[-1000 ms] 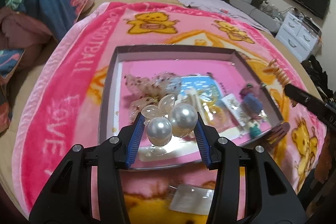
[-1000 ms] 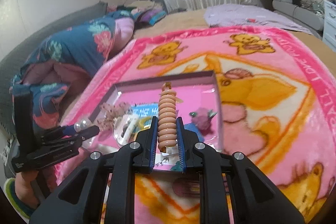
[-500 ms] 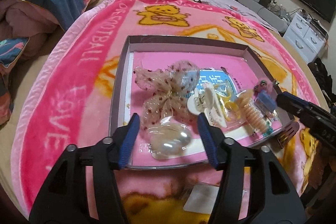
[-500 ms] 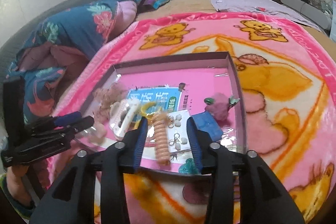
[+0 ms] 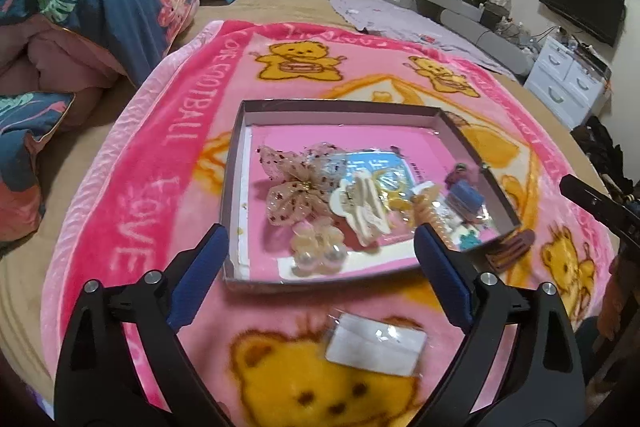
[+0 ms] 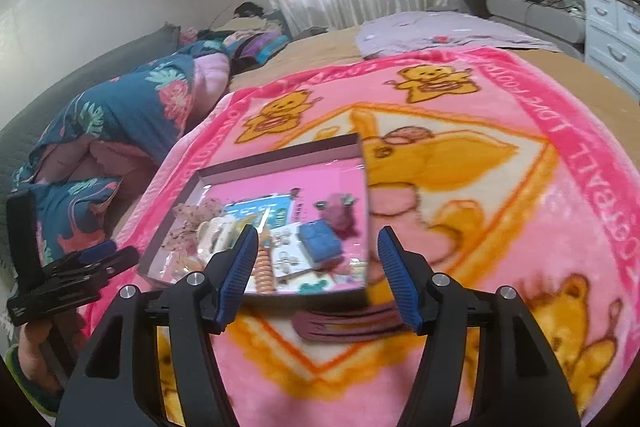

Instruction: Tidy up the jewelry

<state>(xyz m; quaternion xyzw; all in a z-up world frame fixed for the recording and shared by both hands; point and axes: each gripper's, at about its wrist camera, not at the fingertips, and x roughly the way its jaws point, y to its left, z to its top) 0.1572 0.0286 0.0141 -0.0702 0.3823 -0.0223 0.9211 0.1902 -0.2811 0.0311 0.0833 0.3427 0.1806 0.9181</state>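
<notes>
A shallow grey tray (image 5: 234, 187) with a pink floor lies on the pink bear blanket; it also shows in the right wrist view (image 6: 280, 157). In it lie a pearl flower clip (image 5: 318, 253), a spotted gauze bow (image 5: 294, 187), a cream claw clip (image 5: 366, 209), an orange spiral hair tie (image 6: 265, 265), a blue block (image 6: 322, 241) and a purple fuzzy piece (image 6: 340, 217). My left gripper (image 5: 320, 273) is open and empty over the tray's near edge. My right gripper (image 6: 314, 273) is open and empty, above a dark red snap clip (image 6: 344, 323) on the blanket.
A small white packet (image 5: 376, 343) lies on the blanket in front of the tray. A floral blue quilt (image 5: 100, 3) is heaped at the left. White drawers (image 5: 568, 83) and a TV (image 5: 582, 3) stand at the right.
Both grippers let go of their pieces: the pearl clip and the spiral hair tie now lie in the tray. Both grippers opened wide and drew back toward the near side.
</notes>
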